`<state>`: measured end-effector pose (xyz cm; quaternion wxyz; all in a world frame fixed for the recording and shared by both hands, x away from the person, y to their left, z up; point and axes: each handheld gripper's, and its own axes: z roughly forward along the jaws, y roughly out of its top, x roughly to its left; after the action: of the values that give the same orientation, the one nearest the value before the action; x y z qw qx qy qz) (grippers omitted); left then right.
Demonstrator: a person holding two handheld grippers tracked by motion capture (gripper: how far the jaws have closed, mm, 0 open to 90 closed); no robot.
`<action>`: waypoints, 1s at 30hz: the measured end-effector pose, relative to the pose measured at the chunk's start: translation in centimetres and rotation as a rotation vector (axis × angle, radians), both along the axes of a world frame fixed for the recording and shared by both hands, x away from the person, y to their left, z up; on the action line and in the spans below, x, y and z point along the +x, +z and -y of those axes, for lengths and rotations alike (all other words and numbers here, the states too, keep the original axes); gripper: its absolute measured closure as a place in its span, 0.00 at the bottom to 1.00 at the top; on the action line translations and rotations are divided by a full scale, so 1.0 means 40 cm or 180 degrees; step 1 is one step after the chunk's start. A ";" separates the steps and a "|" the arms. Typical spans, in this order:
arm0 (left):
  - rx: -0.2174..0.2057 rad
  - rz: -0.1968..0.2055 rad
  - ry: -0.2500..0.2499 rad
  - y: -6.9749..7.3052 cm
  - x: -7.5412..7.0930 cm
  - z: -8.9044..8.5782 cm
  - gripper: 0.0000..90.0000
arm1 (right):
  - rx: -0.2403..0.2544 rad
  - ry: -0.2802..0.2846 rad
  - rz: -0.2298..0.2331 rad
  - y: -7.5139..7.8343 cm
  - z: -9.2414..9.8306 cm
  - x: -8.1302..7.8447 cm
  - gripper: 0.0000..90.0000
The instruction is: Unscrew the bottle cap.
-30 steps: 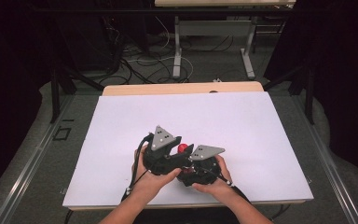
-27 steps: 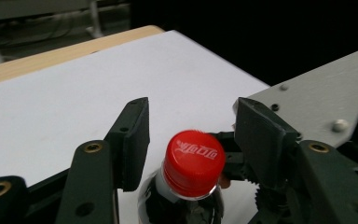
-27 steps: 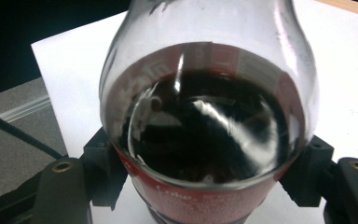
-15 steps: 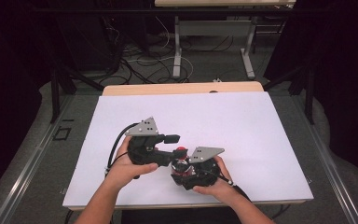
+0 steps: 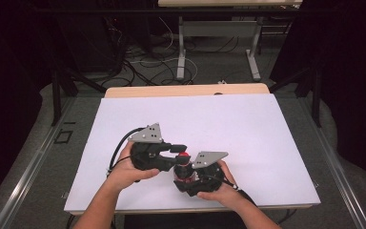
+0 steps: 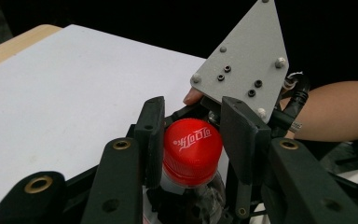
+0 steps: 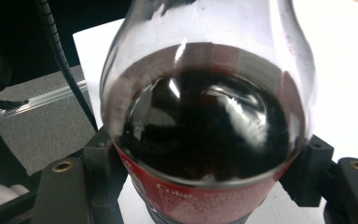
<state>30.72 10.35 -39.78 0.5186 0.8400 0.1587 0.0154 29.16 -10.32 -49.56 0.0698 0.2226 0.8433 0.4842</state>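
The white board [image 5: 248,129] covers most of the table, and the cola bottle [image 7: 205,135] stands upright near its front edge, between the person's two hands. Compared with a second ago, the left gripper [image 5: 174,149] has swung out to the bottle's left and now reaches in level from that side, where earlier it sat pressed close against the other gripper over the bottle. Its jaws have just been closing, and in the left gripper view they pinch the red cap [image 6: 192,147] from both sides. The right gripper [image 7: 205,186] has not shifted; its jaws clamp the bottle's body at the red label, with the dark drink filling the shoulder above them.

In the high view the bottle is largely hidden behind the grippers and their grey plates, so only a spot of red cap is visible. The right gripper view cuts off the bottle's neck at the top, and the label lettering is only partly readable
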 end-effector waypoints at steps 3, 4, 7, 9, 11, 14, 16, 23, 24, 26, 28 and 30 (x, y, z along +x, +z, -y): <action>0.0019 0.0043 0.0237 0.001 -0.014 0.012 0.69 | -0.0022 -0.0074 0.0015 0.001 0.001 0.002 0.32; 0.0021 0.0081 0.0331 0.000 -0.019 0.019 0.69 | -0.0001 -0.0119 -0.0001 0.000 0.001 0.001 0.32; 0.0069 0.0116 0.0664 -0.001 -0.038 0.038 0.69 | -0.0008 -0.0249 0.0000 -0.001 0.003 0.005 0.32; 0.0050 0.0137 0.0894 -0.004 -0.051 0.054 0.69 | -0.0057 -0.0292 -0.0014 -0.001 0.008 0.007 0.32; 0.0031 0.0161 0.1114 -0.007 -0.064 0.069 0.69 | -0.0012 -0.0404 -0.0001 -0.003 0.007 0.007 0.32; 0.0003 0.0239 0.1466 -0.015 -0.085 0.095 0.69 | -0.0080 -0.0517 0.0053 -0.003 0.009 0.008 0.32; 0.0014 0.0262 0.1601 -0.017 -0.094 0.109 0.69 | -0.0070 -0.0602 0.0072 -0.005 0.008 0.008 0.32; 0.0019 0.0168 0.1503 -0.008 -0.077 0.101 0.64 | -0.0096 -0.0551 0.0000 -0.003 0.016 0.013 0.32; 0.0015 0.0150 0.1444 -0.005 -0.072 0.094 0.61 | -0.0064 -0.0562 0.0031 -0.004 0.016 0.014 0.32; -0.0061 0.0101 0.1312 0.001 -0.063 0.075 0.57 | -0.0050 -0.0531 0.0018 -0.004 0.019 0.016 0.31; -0.0162 0.0125 0.1125 0.006 -0.054 0.054 0.54 | -0.0044 -0.0481 -0.0039 -0.002 0.021 0.017 0.31; -0.0210 0.0133 0.0882 0.010 -0.043 0.034 0.50 | -0.0025 -0.0409 0.0005 -0.002 0.020 0.017 0.31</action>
<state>28.98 9.00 -39.37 0.5420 0.7921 0.2627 0.0991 29.84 -11.13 -49.65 0.1023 0.2755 0.8291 0.4756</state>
